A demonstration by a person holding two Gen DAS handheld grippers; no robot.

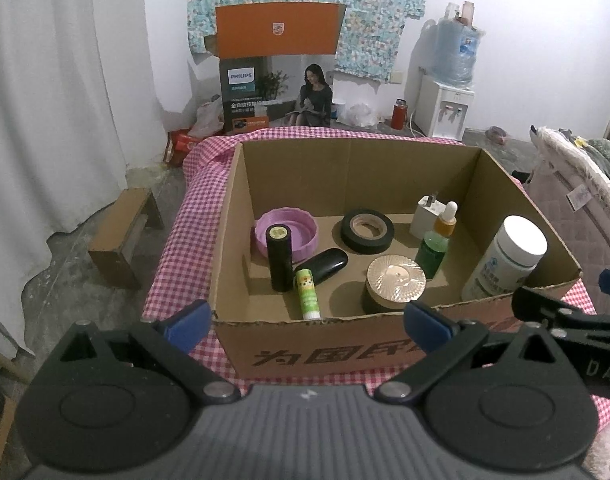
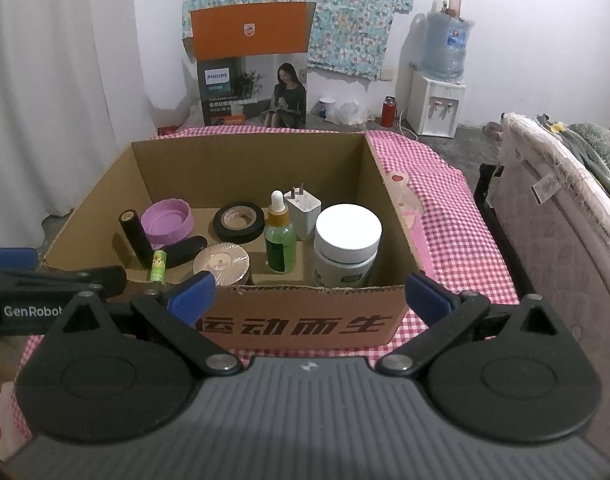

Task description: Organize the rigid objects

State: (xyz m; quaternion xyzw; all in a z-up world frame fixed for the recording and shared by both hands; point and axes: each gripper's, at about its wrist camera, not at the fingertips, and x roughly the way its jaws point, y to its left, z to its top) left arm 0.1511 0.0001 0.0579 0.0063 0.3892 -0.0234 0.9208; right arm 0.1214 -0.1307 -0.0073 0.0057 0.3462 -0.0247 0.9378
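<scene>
Cardboard box (image 2: pixel 305 320) crowds our spread left hand-held gripper (image 1: pixel 307 326) and right hand-held gripper (image 2: pixel 309 294); reaching in might topple the seemingly upright dropper bottle (image 2: pixel 280 236).

Home bedroom: mattress (image 2: pixel 561 216), water dispenser (image 2: pixel 435 102), floral curtain (image 2: pixel 297 8).

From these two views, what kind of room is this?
Probably a lived-in home room, maybe a bedroom: a mattress at the right, a water dispenser by the wall, and a gingham-covered table holding the cardboard box.
</scene>
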